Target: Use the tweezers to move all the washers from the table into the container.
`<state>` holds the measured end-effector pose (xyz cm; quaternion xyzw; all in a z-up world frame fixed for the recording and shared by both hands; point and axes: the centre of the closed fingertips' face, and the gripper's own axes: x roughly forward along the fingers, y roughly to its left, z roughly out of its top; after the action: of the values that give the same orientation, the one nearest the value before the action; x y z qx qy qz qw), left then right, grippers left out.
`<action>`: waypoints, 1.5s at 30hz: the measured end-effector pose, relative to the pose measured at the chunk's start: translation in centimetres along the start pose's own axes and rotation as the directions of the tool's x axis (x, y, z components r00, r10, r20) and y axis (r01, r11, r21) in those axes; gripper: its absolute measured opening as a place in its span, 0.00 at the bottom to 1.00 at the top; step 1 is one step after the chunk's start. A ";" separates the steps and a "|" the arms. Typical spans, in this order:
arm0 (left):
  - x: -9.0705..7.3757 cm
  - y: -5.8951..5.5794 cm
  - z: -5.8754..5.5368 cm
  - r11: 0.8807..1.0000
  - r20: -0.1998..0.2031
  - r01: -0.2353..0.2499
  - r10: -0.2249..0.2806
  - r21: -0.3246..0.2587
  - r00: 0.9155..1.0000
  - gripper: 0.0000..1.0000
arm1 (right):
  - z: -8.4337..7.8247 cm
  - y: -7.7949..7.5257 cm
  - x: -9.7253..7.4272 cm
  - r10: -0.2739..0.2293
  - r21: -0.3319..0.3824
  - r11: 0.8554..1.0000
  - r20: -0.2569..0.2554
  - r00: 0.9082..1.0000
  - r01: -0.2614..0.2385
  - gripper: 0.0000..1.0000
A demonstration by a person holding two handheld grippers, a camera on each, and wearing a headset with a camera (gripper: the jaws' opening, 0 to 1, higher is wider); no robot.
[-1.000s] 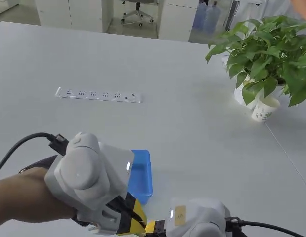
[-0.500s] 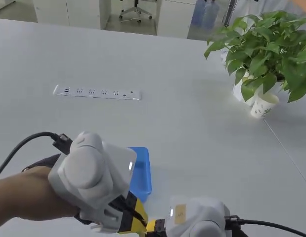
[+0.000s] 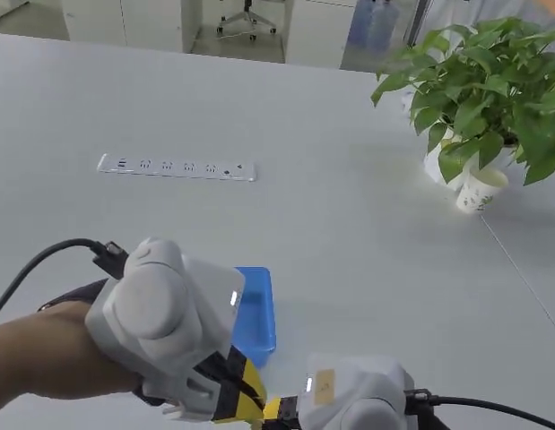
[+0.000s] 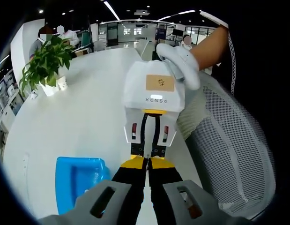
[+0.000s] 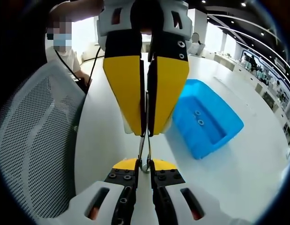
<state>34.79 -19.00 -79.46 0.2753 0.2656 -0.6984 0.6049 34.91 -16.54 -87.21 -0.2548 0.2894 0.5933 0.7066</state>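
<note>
- Left gripper (image 5: 145,131): fingers clamped on the tweezers (image 5: 145,147).
- Right gripper (image 5: 145,165): fingers pinched together on the tweezers' other end.
- Blue container (image 5: 203,146) sits just beside them, with two washers (image 5: 197,113) inside.
- I judge the task partway done; I can't tell how many remain on the surface (image 3: 349,224).

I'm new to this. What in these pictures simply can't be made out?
- Head view: the left gripper hides much of the blue container and its contents.
- Head view: the bottom edge cuts off where the jaws meet.
- Right gripper view: the lower end of the tweezers is buried between the jaws of the right gripper.
- Left gripper view: the container's inside is too blurred to count washers.
</note>
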 end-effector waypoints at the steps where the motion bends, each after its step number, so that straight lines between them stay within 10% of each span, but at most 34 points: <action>1: 0.0 0.0 0.0 1.000 -0.001 0.001 -0.001 0.000 1.000 0.05 | 0.0 0.0 0.0 0.000 -0.001 1.000 -0.001 1.000 0.000 0.12; 45: -0.3 0.0 0.0 1.000 0.000 0.003 -0.003 -0.006 1.000 0.05 | 0.3 0.0 0.0 0.005 0.029 1.000 0.005 1.000 -0.005 0.09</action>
<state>34.81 -18.77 -79.20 0.2730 0.2682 -0.6983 0.6049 34.91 -16.36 -87.01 -0.2424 0.2968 0.5916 0.7093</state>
